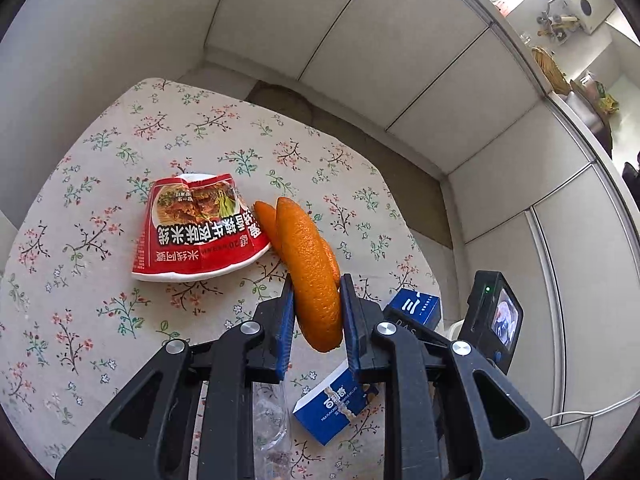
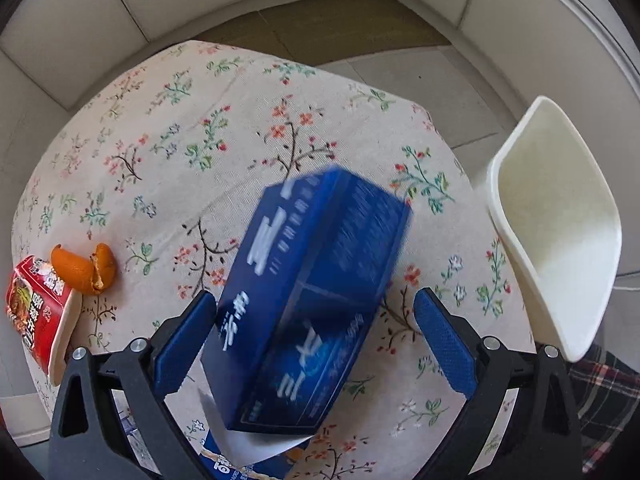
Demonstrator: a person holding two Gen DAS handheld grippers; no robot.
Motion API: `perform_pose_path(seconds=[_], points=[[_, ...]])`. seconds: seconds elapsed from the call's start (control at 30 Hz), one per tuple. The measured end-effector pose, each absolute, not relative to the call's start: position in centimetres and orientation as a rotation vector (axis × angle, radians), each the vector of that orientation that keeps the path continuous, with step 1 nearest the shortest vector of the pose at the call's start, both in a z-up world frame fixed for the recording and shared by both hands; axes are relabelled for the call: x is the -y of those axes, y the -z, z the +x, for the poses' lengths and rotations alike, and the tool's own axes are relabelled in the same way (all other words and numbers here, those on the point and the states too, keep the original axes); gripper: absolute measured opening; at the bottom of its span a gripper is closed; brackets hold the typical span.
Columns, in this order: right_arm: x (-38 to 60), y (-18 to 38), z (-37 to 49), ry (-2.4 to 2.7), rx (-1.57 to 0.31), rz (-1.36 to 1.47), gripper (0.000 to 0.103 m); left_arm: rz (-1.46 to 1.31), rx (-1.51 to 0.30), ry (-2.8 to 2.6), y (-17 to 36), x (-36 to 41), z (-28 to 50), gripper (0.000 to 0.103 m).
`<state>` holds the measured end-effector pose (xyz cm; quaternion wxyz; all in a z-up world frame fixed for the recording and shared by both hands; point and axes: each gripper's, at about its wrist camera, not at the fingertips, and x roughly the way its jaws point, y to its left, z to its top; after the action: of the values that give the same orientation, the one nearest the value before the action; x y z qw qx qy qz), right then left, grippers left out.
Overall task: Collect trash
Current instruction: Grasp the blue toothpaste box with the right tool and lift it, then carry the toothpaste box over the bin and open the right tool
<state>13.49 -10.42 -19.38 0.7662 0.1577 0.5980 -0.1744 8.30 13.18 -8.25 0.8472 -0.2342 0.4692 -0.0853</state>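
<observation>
Left gripper point(image 1: 316, 300): jaws pinching the orange peel point(image 1: 310, 272), frame centre.
Right gripper point(image 2: 316, 340): jaws spread; blurred blue box point(image 2: 312, 300) between them.
Noodle cup point(image 1: 200, 232): on floral tablecloth point(image 1: 100, 160), centre-left.

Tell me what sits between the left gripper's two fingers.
A piece of orange peel, clamped between the blue pads of the left gripper, seen in the left wrist view.

The dark blue box point(image 2: 308, 300) is smeared by blur, so its words cannot be read. A smaller blue box point(image 2: 244, 466) is partly hidden under it. The red noodle cup point(image 2: 38, 314) is cut off at the left edge.
</observation>
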Motion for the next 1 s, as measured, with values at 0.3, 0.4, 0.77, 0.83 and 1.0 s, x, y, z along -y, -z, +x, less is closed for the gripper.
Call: perform_pose_path(seconds=[0.3,0.4,0.77,0.83,1.0], points=[[8.9,19.7,12.7,0.222,-1.291,0.331,0.040,-0.518,-0.983,0.179,8.2,-13.6,8.1,0.021],[8.8,17.8,11.7,0.171,-1.208,0.300,0.040,-0.521,-0.979,0.179,8.1,-13.6,8.1,0.021],[10.2,8.4,9.5,0.060,-0.963,0.246,0.040,-0.497,-0.893,0.196,6.1,-12.1,7.3,0.021],[10.6,7.2,9.3,0.051,-0.928,0.231,0.040,-0.484,-0.880,0.197,5.6,-11.5,7.2,0.021],[12.5,4.1,7.4,0.051,-0.833,0.180,0.040,-0.435,-0.842,0.212,4.3,-9.6,6.5,0.021]])
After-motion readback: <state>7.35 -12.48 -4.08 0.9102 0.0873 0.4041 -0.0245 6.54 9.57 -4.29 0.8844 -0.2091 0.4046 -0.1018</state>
